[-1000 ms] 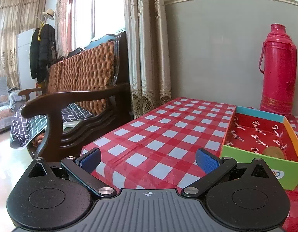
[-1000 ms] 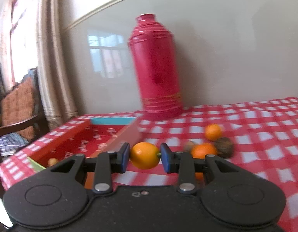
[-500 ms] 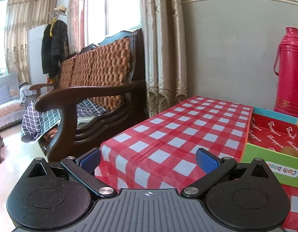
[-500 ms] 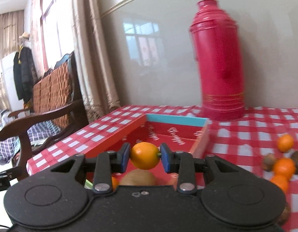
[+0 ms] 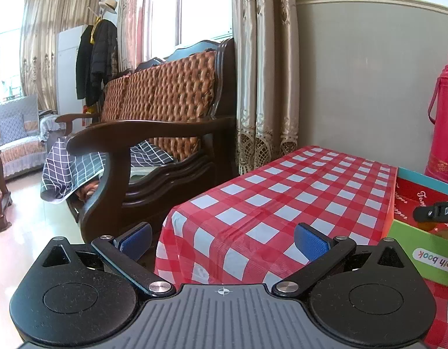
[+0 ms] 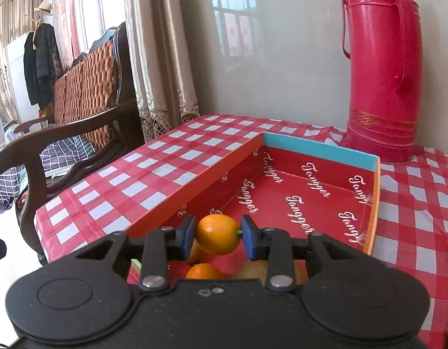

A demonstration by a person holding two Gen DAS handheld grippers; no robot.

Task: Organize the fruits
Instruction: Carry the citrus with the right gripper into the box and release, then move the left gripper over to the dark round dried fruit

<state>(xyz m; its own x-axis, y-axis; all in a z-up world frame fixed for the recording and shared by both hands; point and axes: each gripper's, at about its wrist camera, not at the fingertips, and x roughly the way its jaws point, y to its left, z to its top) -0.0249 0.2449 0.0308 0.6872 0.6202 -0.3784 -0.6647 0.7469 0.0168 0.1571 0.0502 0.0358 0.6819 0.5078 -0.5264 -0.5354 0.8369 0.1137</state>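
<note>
Right gripper (image 6: 218, 237) is clamped on an orange (image 6: 217, 234), both blue pads pressing its sides, holding it over the near end of the red box (image 6: 319, 151) on the checked tablecloth (image 6: 165, 160). Below the held fruit, inside the box: another orange (image 6: 205, 271), a yellowish piece (image 6: 196, 251) mostly hidden behind the left pad, and a tan-brown fruit (image 6: 253, 269) half covered by the gripper body; can't tell what kind the last two are. The near wall of the box is blocked by the gripper, only a sliver of green edge shows. Far half of the box floor is bare, printed lettering only. Red thermos (image 6: 383, 69) stands just beyond the box's far right corner, its top cut off by the frame. At the right frame edge, beside the box, a dark round thing is clipped, not identifiable. Left gripper (image 5: 222, 240) is wide open with nothing between the pads, sitting off the tablecloth's corner left of the box. From that view the box shows only its green front corner with "Cloth book" upside down, contents not visible; a black part of the other gripper pokes in over it. Wooden bench (image 5: 154, 133) sits left of the table.
</note>
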